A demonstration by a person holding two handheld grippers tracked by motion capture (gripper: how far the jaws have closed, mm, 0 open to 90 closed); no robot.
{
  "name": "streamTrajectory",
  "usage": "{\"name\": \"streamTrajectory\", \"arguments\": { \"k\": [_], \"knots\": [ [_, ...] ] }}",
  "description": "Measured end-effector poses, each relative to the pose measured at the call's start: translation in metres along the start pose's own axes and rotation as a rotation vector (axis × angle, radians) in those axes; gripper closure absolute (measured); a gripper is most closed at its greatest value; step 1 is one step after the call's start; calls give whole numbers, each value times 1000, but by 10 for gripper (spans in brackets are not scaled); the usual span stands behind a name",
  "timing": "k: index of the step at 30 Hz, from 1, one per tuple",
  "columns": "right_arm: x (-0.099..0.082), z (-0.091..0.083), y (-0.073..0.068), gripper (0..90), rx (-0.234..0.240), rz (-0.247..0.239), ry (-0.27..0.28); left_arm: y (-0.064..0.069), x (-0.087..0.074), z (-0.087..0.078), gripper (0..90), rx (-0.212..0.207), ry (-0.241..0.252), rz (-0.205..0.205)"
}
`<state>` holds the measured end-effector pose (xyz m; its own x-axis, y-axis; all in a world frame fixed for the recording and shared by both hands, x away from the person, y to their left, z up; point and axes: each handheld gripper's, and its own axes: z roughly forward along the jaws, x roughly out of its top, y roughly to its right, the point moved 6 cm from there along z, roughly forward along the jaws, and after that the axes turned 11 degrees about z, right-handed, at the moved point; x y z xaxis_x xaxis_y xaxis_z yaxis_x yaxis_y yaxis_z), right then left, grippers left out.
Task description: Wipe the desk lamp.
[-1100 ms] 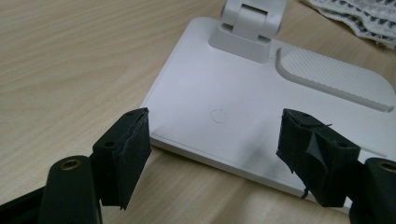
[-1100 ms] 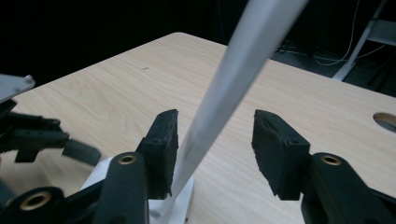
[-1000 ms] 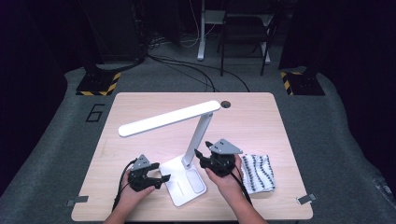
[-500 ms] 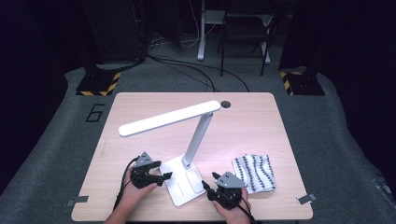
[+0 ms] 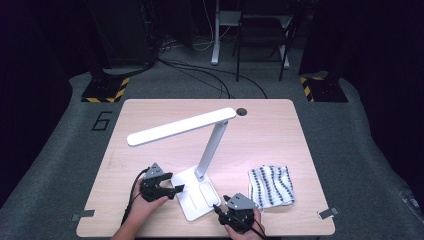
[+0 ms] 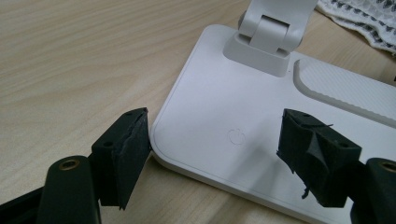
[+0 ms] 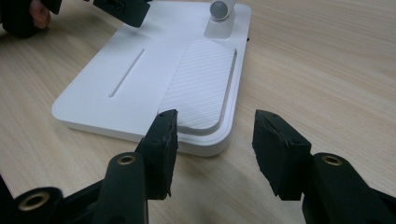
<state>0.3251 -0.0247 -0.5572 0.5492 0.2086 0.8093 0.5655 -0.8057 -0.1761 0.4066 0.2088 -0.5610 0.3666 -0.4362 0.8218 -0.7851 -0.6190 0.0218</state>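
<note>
My right jaws (image 7: 212, 149) sit low at the near corner of the lamp base (image 7: 154, 84). They have just been closing a bit, but they are apart, with one jaw over the base edge and nothing pinched. If I squeeze on that corner alone, I think the base could slip away or tip.

My left jaws (image 6: 219, 154) stand wide apart at another corner, over the power button (image 6: 236, 136). I might press it by mistake.

The base rests flat on the bench (image 5: 150, 120). The long lamp head (image 5: 180, 127) could swing down. The spotted cloth (image 5: 272, 185) lies close by.
</note>
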Motion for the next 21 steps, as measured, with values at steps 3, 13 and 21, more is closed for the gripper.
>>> {"name": "streamTrajectory", "arguments": {
  "k": [3, 13, 21],
  "knots": [
    [0, 1, -1, 496, 14, 0, 0, 1, 0, 0, 249, -2, -1, -6],
    [1, 3, 4, 514, -14, 6, -3, 1, -2, 0, 246, 3, -22, 4],
    [9, 8, 16, 517, -45, 37, -16, 2, -4, -2, 254, 0, -40, 14]
  ]
}}
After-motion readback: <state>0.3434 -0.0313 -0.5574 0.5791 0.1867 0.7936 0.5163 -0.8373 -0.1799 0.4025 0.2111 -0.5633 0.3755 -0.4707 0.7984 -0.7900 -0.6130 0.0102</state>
